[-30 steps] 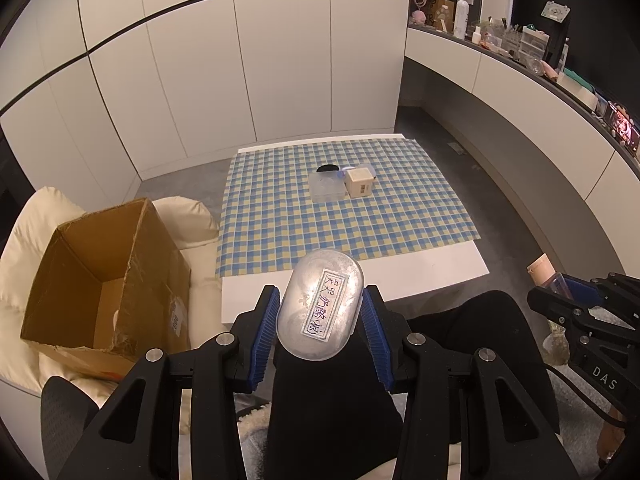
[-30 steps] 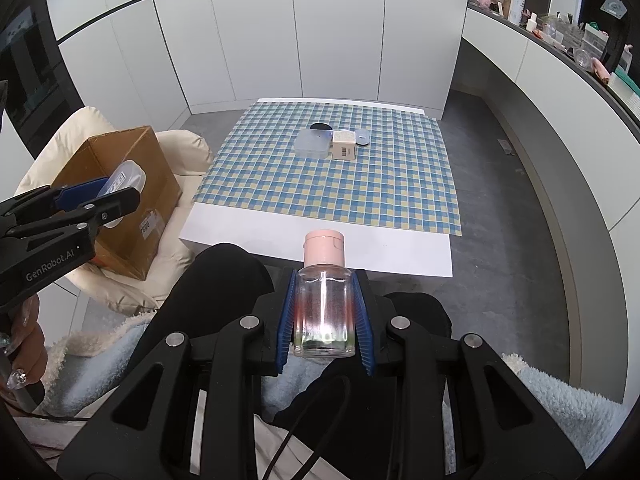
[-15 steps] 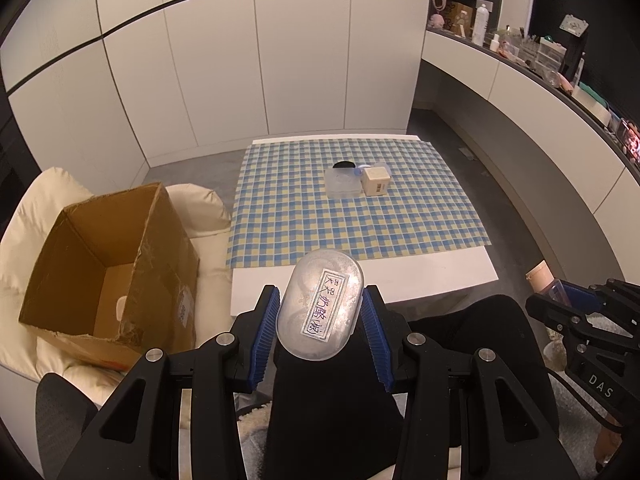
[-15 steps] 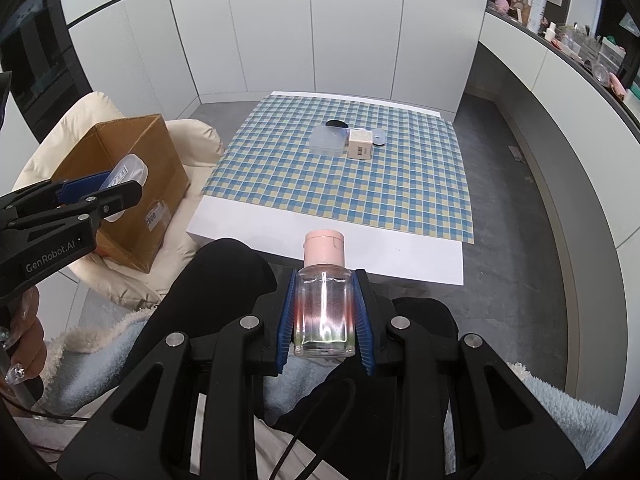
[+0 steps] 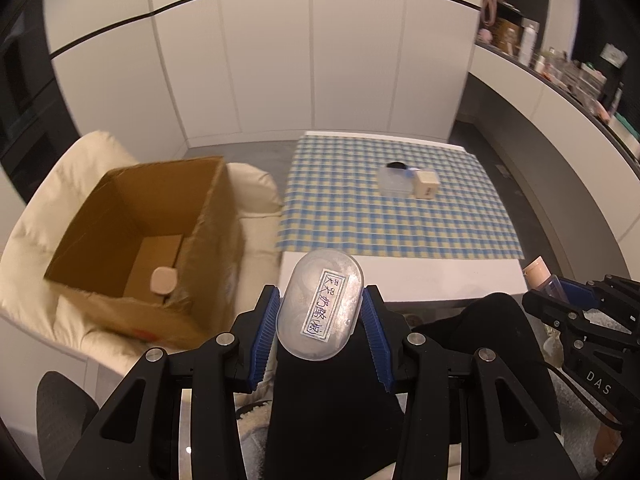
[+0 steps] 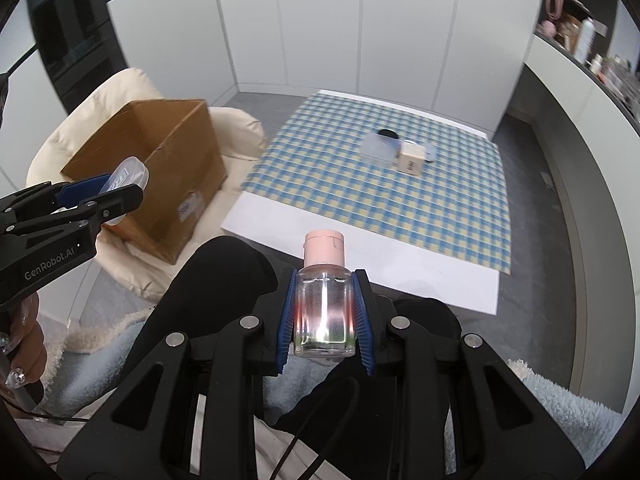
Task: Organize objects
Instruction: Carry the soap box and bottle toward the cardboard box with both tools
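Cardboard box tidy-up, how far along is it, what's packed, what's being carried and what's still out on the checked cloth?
Done: one pink-capped item already lies in the cardboard box.

In hand: the left tool is shut on a clear oval case; the right tool is shut on a pink-capped clear bottle. Neither is over the box yet.

Left: a clear container, a small cream box and a dark round item remain on the checked cloth.

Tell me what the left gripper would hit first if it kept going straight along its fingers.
Probably the near white edge of the table, just past the oval container that the left gripper holds. The cardboard box lies off to the left of that line. Depth is uncertain.
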Demonstrator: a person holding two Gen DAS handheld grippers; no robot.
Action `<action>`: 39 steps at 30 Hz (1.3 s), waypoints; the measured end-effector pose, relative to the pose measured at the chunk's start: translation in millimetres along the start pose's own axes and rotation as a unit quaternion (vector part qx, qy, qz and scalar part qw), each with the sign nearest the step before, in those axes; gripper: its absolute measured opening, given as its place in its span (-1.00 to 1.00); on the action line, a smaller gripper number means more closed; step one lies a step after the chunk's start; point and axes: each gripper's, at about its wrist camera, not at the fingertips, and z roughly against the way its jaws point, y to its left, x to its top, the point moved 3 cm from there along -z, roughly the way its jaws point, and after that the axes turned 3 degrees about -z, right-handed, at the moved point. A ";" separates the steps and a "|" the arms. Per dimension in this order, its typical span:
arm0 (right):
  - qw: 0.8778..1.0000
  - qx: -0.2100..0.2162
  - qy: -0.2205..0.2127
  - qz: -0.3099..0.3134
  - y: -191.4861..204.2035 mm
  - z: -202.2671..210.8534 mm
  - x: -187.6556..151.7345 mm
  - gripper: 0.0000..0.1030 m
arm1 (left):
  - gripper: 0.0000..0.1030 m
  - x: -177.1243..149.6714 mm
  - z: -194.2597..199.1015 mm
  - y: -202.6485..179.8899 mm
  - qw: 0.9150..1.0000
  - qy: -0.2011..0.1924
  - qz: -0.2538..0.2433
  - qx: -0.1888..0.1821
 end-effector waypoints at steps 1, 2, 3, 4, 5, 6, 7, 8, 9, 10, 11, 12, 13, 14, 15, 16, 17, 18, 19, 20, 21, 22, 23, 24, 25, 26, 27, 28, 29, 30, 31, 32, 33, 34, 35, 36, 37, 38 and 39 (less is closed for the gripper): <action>1.000 0.005 0.001 0.007 5.7 -1.7 1.7 -0.45 | -0.18 -1.7 0.7 5.8 1.000 0.000 0.006 0.004; 1.000 0.009 0.002 0.014 12.0 -3.4 3.5 -0.45 | -0.18 -3.2 1.5 10.3 1.000 0.001 0.011 0.007; 1.000 0.013 0.002 0.020 17.4 -4.1 4.2 -0.45 | -0.18 -5.1 2.3 16.3 1.000 0.001 0.017 0.011; 1.000 0.016 0.002 0.025 22.7 -4.9 5.5 -0.45 | -0.18 -6.5 2.8 21.0 1.000 0.002 0.021 0.015; 0.999 0.020 0.002 0.032 29.0 -6.0 6.7 -0.45 | -0.18 -8.5 3.8 27.4 0.999 0.002 0.028 0.019; 0.999 0.025 0.002 0.039 35.5 -6.8 7.9 -0.45 | -0.18 -10.2 3.9 32.3 0.999 0.002 0.032 0.022; 0.999 0.029 0.002 0.046 41.6 -7.3 9.5 -0.45 | -0.18 -12.2 4.7 37.4 0.999 0.003 0.037 0.025; 0.998 0.032 0.003 0.051 46.9 -7.7 11.5 -0.45 | -0.18 -14.3 5.8 43.8 0.999 0.003 0.044 0.030; 0.998 0.036 0.003 0.058 53.8 -9.2 13.4 -0.45 | -0.18 -15.4 6.7 47.8 0.998 0.003 0.047 0.032; 0.997 0.039 0.004 0.063 59.4 -10.3 14.7 -0.45 | -0.18 -17.3 7.5 52.5 0.998 0.003 0.052 0.036; 0.997 0.044 0.004 0.070 66.5 -11.4 16.3 -0.45 | -0.18 -19.4 8.8 58.3 0.998 0.003 0.058 0.039; 0.996 0.047 0.005 0.076 72.0 -12.6 17.4 -0.45 | -0.18 -22.3 10.7 64.4 0.997 0.003 0.063 0.043; 0.995 0.050 0.005 0.082 78.1 -13.8 18.8 -0.45 | -0.18 -23.9 11.7 68.3 0.997 0.004 0.068 0.046; 0.994 0.055 0.006 0.090 85.5 -14.9 20.1 -0.45 | -0.18 -26.0 12.0 73.4 0.996 0.005 0.074 0.050; 0.994 0.058 0.007 0.095 90.5 -15.8 20.9 -0.45 | -0.18 -28.1 12.1 77.7 0.995 0.006 0.079 0.053; 0.993 0.062 0.007 0.101 97.1 -16.9 21.6 -0.45 | -0.18 -30.2 12.6 82.6 0.995 0.007 0.084 0.056; 0.992 0.065 0.008 0.106 102.2 -17.7 22.2 -0.45 | -0.18 -32.6 12.9 88.3 0.994 0.009 0.090 0.060; 0.991 0.069 0.009 0.112 108.6 -18.9 22.8 -0.45 | -0.18 -35.5 13.6 93.2 0.994 0.010 0.093 0.063; 0.991 0.072 0.010 0.117 114.6 -20.0 23.2 -0.45 | -0.18 -37.8 14.4 97.7 0.993 0.011 0.096 0.066; 0.990 0.075 0.011 0.122 119.8 -20.9 23.7 -0.45 | -0.18 -40.1 15.1 102.8 0.992 0.012 0.100 0.069; 0.989 0.079 0.012 0.128 126.1 -22.1 24.0 -0.45 | -0.18 -41.9 15.8 104.5 0.992 0.012 0.103 0.071; 0.988 0.081 0.013 0.131 129.4 -22.5 24.3 -0.45 | -0.18 -43.3 16.5 107.9 0.992 0.013 0.105 0.073; 0.987 0.084 0.014 0.136 135.3 -23.7 24.4 -0.45 | -0.18 -44.9 16.9 111.1 0.991 0.013 0.108 0.076; 0.986 0.086 0.015 0.139 137.6 -24.4 24.9 -0.45 | -0.18 -46.2 17.0 114.2 0.991 0.014 0.111 0.078; 0.986 0.088 0.016 0.142 140.1 -25.2 24.8 -0.45 | -0.18 -47.4 17.1 117.9 0.990 0.015 0.113 0.079; 0.985 0.090 0.016 0.145 142.9 -25.7 24.9 -0.45 | -0.18 -47.8 17.2 120.3 0.990 0.016 0.115 0.080; 0.985 0.091 0.017 0.147 146.1 -25.6 25.0 -0.45 | -0.18 -47.7 17.4 121.9 0.990 0.016 0.118 0.080; 0.984 0.093 0.017 0.148 148.1 -25.7 25.1 -0.45 | -0.18 -47.7 17.7 123.8 0.989 0.015 0.120 0.080; 0.984 0.094 0.017 0.151 150.6 -26.0 25.3 -0.45 | -0.18 -47.6 17.9 124.8 0.989 0.015 0.122 0.079; 0.984 0.095 0.018 0.152 152.3 -26.6 25.6 -0.45 | -0.18 -47.4 18.3 125.7 0.989 0.014 0.124 0.078; 0.983 0.096 0.018 0.153 154.1 -27.3 25.8 -0.45 | -0.18 -47.0 18.5 126.2 0.989 0.014 0.125 0.079; 0.983 0.097 0.019 0.156 156.2 -28.1 25.9 -0.45 | -0.18 -46.8 18.3 127.4 0.989 0.014 0.126 0.081; 0.983 0.098 0.020 0.157 157.1 -29.6 26.0 -0.45 | -0.18 -46.5 17.8 128.2 0.989 0.014 0.126 0.082; 0.982 0.098 0.021 0.158 158.5 -30.8 26.3 -0.45 | -0.18 -46.4 17.0 129.7 0.988 0.015 0.127 0.081; 0.982 0.099 0.022 0.159 159.7 -32.1 26.6 -0.45 | -0.18 -46.2 16.2 131.0 0.988 0.017 0.129 0.079; 0.982 0.100 0.024 0.161 161.2 -33.5 26.8 -0.45 | -0.18 -45.9 15.3 132.7 0.988 0.017 0.132 0.076; 0.981 0.100 0.025 0.163 162.5 -34.8 27.1 -0.45 | -0.18 -45.5 14.2 135.0 0.988 0.018 0.135 0.077; 0.981 0.100 0.026 0.164 164.1 -36.1 27.5 -0.45 | -0.18 -45.6 13.7 136.0 0.987 0.018 0.137 0.079; 0.981 0.100 0.026 0.166 166.0 -37.5 28.2 -0.45 | -0.18 -45.0 12.5 137.8 0.987 0.019 0.140 0.081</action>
